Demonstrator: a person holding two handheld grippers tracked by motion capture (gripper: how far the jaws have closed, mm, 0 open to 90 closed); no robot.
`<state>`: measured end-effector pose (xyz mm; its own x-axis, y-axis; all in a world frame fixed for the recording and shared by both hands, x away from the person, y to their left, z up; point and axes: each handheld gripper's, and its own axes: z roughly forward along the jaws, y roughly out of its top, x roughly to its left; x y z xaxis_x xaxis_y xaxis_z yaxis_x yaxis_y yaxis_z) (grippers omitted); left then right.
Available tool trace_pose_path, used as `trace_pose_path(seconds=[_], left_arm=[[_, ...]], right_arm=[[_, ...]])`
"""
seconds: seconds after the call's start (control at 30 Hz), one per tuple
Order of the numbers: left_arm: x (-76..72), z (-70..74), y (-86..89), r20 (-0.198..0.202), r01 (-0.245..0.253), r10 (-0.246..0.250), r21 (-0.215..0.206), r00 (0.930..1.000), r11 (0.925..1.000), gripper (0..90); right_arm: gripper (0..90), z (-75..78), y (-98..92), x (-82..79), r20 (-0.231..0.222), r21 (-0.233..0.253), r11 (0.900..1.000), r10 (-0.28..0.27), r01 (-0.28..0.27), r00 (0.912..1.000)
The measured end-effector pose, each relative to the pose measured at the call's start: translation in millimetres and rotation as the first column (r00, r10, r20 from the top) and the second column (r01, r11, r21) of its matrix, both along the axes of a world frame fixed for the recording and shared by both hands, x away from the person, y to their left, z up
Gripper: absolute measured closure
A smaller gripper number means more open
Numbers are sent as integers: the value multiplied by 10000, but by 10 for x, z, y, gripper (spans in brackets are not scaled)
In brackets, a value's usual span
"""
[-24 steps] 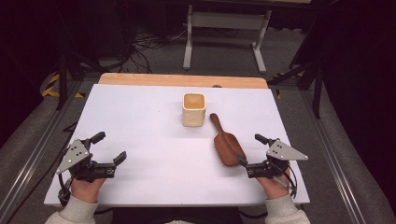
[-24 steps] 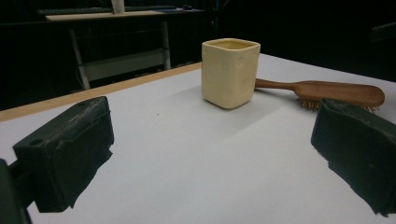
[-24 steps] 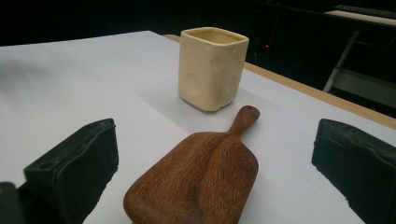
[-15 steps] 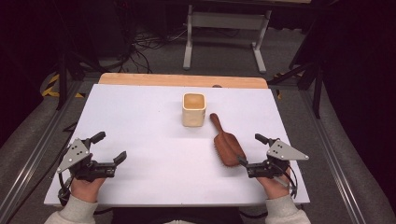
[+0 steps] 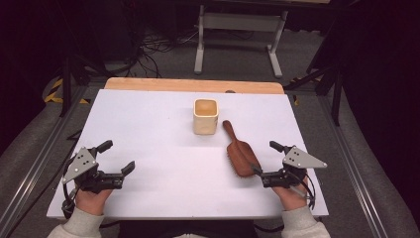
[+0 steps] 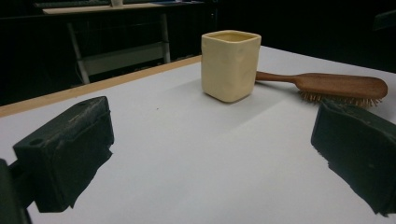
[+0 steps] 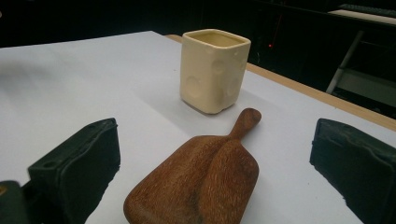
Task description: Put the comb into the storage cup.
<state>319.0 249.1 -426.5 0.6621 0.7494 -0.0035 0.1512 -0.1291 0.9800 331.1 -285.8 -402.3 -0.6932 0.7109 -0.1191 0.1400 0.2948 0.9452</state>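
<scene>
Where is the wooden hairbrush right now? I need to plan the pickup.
In the high view the hairbrush lies bristles-down, right of centre, between the cream cup and the open right gripper.

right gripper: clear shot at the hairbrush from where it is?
Probably yes. The right gripper sits open just beside the hairbrush, which lies bristles down on the table. In the right gripper view the hairbrush lies between the jaws. The cup stands behind it, apart.
</scene>
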Motion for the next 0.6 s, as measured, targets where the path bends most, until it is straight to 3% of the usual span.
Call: trace_pose_path(seconds=[0.6], left_arm=[[4,-5,-1,0,44,-44,77,10000,10000,1]], right_arm=[[32,273,255,295,-242,-418,9972,605,-615,9979]])
